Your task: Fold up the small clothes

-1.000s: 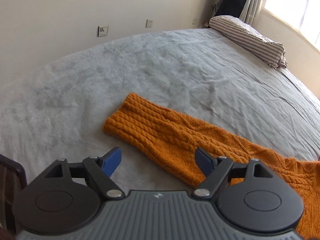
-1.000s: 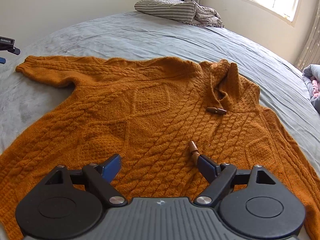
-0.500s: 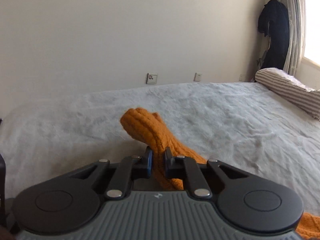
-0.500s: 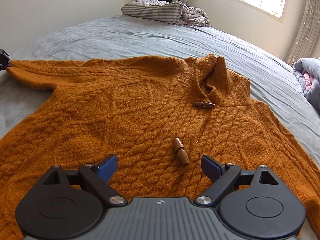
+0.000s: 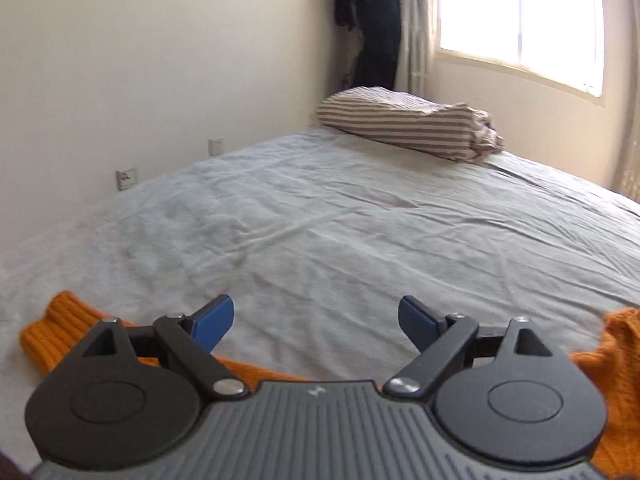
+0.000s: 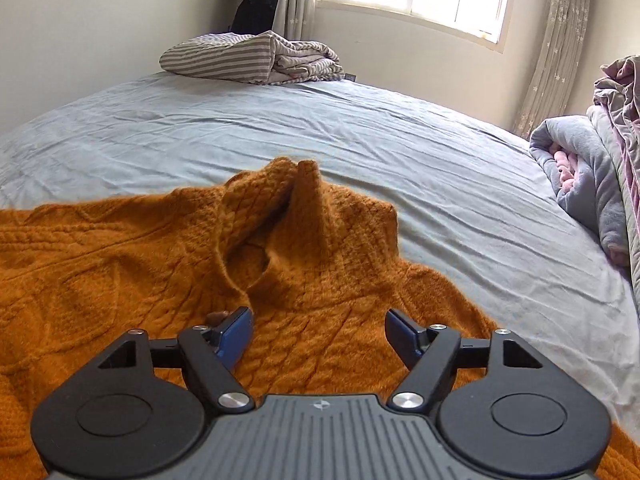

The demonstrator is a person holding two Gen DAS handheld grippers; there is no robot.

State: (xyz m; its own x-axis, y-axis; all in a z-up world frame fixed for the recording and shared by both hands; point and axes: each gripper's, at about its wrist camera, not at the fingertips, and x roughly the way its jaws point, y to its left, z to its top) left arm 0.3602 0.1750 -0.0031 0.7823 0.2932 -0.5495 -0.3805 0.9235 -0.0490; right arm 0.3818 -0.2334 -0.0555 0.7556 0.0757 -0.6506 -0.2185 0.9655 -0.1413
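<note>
Releasing: left tool (image 5: pixel 316 322) is opening wide, nothing between its blue pads; half a second ago it pinched the sleeve cuff (image 5: pixel 52 330), now lying at lower left.
Right tool (image 6: pixel 318 334): closing, half-wide, over the collar; nothing pinched.
Orange cable-knit sweater (image 6: pixel 120 264): flat, near.
Meaning: sleeve fold likely placed.
Grey bed (image 6: pixel 400 140): striped pillow (image 6: pixel 224 58) far, window beyond.

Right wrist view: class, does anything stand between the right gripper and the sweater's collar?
Nothing visible does. The right gripper, jaws closing with nothing pinched, hangs just above the orange cable-knit sweater; its collar lies straight ahead. A brown toggle button sits beside the left fingertip.
</note>
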